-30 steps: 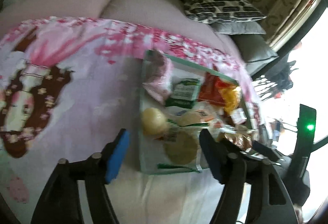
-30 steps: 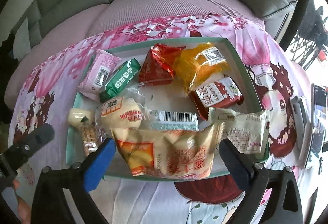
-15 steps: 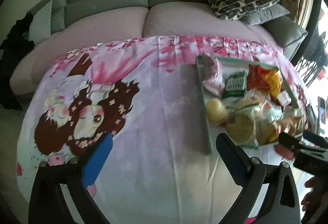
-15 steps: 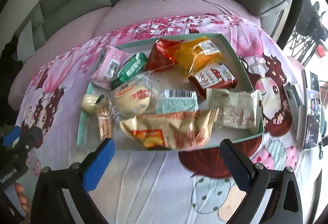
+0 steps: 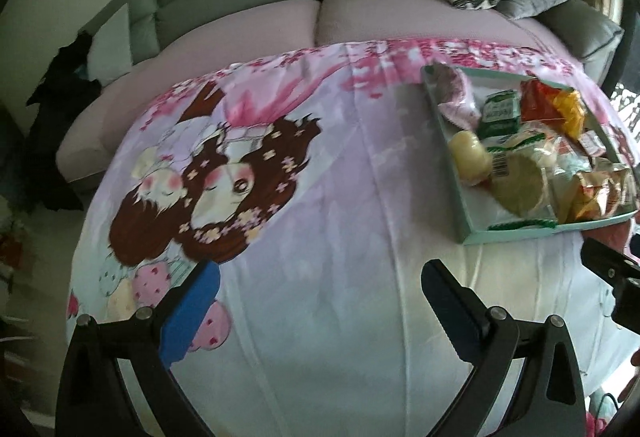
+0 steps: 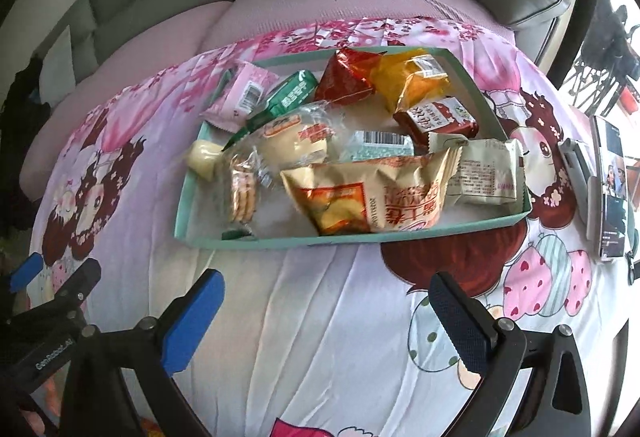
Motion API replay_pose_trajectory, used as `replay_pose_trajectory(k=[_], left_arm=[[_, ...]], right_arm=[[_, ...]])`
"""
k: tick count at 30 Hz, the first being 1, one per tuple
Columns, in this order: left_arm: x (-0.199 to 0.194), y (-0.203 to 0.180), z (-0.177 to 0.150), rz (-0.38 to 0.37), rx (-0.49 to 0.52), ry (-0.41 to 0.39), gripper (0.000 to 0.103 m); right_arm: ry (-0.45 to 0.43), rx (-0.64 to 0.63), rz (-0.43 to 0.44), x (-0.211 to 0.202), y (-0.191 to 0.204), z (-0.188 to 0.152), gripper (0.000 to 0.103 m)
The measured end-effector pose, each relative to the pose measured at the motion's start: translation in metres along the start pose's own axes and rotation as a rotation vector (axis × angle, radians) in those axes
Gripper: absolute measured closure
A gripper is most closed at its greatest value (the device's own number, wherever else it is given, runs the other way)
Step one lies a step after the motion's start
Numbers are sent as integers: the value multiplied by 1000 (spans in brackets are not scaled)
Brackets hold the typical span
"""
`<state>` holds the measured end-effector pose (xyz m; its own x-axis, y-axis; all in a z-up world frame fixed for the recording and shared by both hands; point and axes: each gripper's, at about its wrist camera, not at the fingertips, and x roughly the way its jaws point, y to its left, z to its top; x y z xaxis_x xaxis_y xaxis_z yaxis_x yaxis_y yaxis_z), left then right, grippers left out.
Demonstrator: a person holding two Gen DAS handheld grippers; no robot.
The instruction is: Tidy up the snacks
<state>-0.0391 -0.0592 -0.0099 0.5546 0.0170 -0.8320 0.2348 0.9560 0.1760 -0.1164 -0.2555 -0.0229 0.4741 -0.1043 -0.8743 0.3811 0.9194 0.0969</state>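
Teal cardboard forms the tray (image 6: 420,233) that holds the snacks; it lies on the cartoon-print cloth (image 6: 320,317) over the tabletop, directly ahead of the right claw (image 6: 326,317) and ahead and well to the right of the left claw (image 5: 320,305). Both claws are spread wide with nothing between their blue pads, and both hover over bare cloth short of the tray.

Nearest the right claw, against the tray's front wall, lies a tan chip bag (image 6: 372,197). A cream packet (image 6: 486,173) sits to its right and a clear sleeve of biscuits (image 6: 242,189) to its left. Farther ahead lie a pink packet (image 6: 244,97), a green packet (image 6: 286,97), a red bag (image 6: 348,77) and an orange bag (image 6: 412,81). A phone (image 6: 612,189) rests on the cloth, right of the tray.
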Motion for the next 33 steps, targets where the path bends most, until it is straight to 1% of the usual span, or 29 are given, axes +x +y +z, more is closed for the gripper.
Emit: replay_pose_trajectory(k=[6,21,33], left_arm=[[-1,6,-3,-10,-26,-9,2],[-2,6,-4,-23,-33,-15,2],[-4,5,-4,-19,-32,-26,2]], right_arm=[[-3,-6,-8,0,4,-2,0],[-5,-7,-9,1,4,-3,0],[-5,-8,-10,0,4,-2,0]])
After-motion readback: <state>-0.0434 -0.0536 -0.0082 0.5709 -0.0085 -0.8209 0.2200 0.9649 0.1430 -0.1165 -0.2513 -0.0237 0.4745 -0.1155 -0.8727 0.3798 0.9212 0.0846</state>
